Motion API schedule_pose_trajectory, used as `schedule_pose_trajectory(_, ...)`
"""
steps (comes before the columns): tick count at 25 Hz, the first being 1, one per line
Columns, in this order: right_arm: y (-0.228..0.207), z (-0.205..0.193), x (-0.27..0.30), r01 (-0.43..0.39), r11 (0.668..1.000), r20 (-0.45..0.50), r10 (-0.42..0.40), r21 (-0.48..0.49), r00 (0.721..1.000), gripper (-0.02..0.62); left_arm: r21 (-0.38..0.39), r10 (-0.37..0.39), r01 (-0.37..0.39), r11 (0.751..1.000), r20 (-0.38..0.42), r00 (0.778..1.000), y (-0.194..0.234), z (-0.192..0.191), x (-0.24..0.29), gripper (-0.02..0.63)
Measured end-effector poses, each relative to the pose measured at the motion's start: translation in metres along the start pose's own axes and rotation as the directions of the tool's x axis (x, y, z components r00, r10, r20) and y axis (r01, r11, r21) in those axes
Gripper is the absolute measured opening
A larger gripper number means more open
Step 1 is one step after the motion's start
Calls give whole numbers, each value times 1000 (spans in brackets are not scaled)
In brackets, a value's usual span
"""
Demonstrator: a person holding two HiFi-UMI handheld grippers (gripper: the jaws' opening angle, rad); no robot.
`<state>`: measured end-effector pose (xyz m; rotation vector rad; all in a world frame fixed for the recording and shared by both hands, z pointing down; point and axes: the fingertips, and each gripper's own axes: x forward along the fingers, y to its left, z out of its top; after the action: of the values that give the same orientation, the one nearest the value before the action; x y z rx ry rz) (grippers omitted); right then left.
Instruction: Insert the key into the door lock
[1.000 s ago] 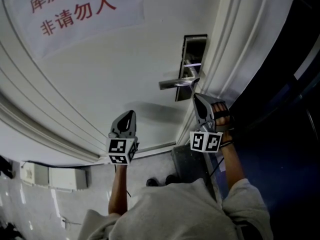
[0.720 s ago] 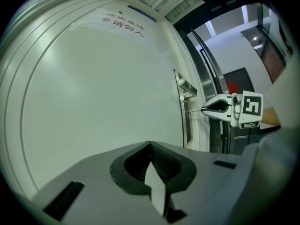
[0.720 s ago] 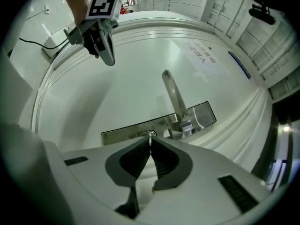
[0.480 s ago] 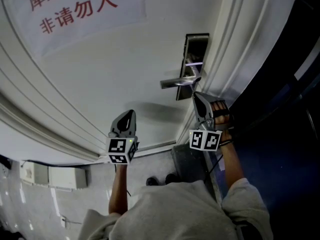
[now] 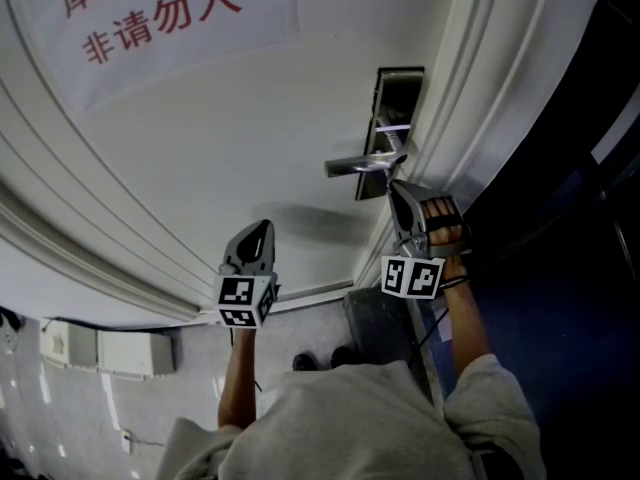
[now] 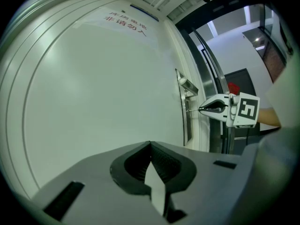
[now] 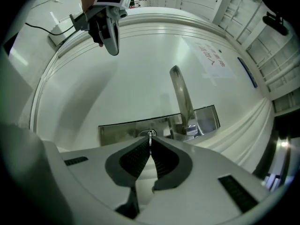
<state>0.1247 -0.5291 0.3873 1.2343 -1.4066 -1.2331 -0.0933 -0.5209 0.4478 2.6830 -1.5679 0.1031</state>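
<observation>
key [image 7: 150, 135] pinched in right hand-held gripper [image 7: 150, 145] at lock [image 7: 119, 128]; left hand-held gripper [image 6: 150, 145] closed, empty.

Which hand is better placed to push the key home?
Right. The right gripper pinches the key at the lock plate; the left gripper is shut, empty, facing bare door.

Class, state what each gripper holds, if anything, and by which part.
Right gripper pinches the key by its back end, tip toward the lock; left gripper holds nothing.
</observation>
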Motion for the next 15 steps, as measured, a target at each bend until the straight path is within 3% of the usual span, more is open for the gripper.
schedule_pose_trajectory(15, 1, 0, 11, 10, 999, -9, -11, -51, 1000, 31, 4, -25, 25, 1000, 1, 1000, -8, 0, 10, 16)
